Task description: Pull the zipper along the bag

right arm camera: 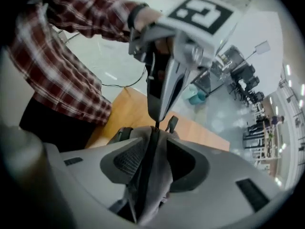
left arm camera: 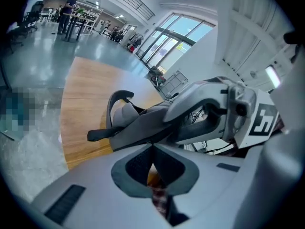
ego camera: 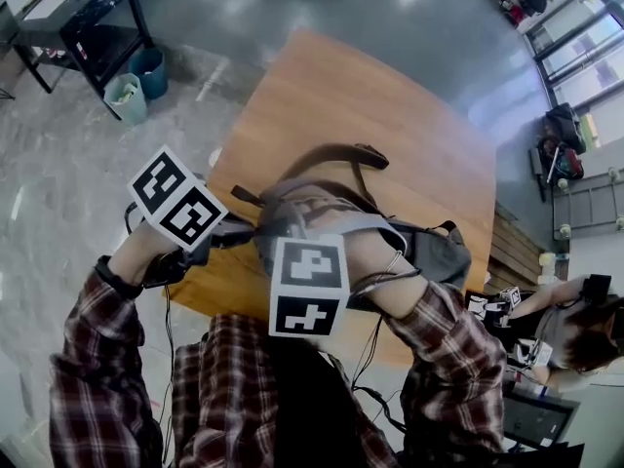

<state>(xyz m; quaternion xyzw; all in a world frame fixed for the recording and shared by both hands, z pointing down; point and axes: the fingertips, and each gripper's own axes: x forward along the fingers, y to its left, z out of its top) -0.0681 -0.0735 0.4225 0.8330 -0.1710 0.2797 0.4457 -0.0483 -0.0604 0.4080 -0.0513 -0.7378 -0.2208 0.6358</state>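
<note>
Lying on the worktop (ego camera: 390,115), the bag (ego camera: 434,250) looks mid-zip: left tongs (left arm camera: 152,149) pinch shut on what seems the pull (right arm camera: 156,122), right tongs (right arm camera: 155,144) stand apart around its fabric, and how much track remains is hidden.

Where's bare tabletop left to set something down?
Free: the far half of the table, bare wood from the handle of the bag out to the far edge and right corner. Crowded: the near edge, where the bag lies with the left gripper pinching its end and the right gripper, jaws apart, astride it.
</note>
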